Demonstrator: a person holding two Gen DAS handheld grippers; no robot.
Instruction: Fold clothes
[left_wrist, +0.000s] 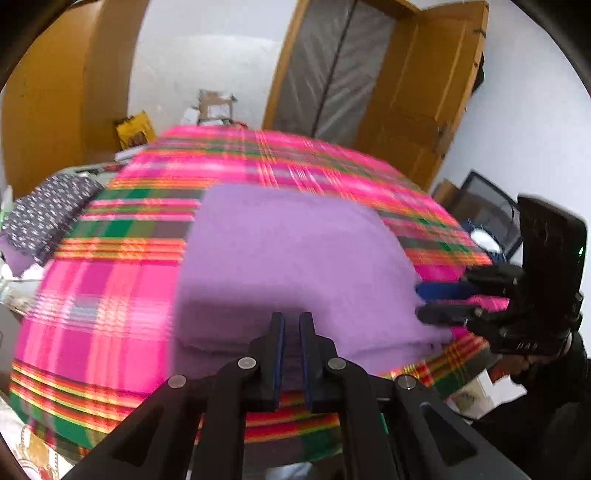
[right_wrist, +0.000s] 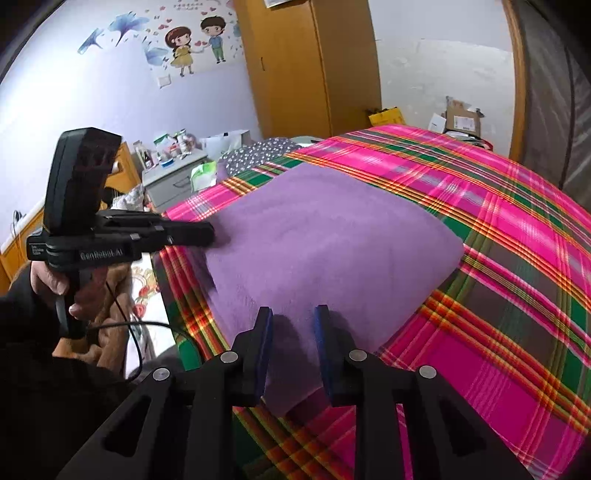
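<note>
A folded purple fleece garment (left_wrist: 291, 266) lies on a bed covered with a pink, green and orange plaid blanket (left_wrist: 110, 295). My left gripper (left_wrist: 291, 321) is at the garment's near edge, its jaws a narrow gap apart with purple cloth showing between them. In the right wrist view the garment (right_wrist: 325, 243) fills the middle, and the left gripper (right_wrist: 210, 232) touches its left edge. My right gripper (right_wrist: 293, 314) is open over the garment's near corner. The right gripper (left_wrist: 421, 301) also shows in the left wrist view at the garment's right edge, its fingers apart.
A dark dotted cloth (left_wrist: 48, 210) lies at the bed's left side. A wooden wardrobe (right_wrist: 310, 66), a grey nightstand (right_wrist: 170, 177) with bottles, cardboard boxes (right_wrist: 461, 118) and a wooden door (left_wrist: 428, 85) surround the bed. The plaid blanket (right_wrist: 517, 258) extends to the right.
</note>
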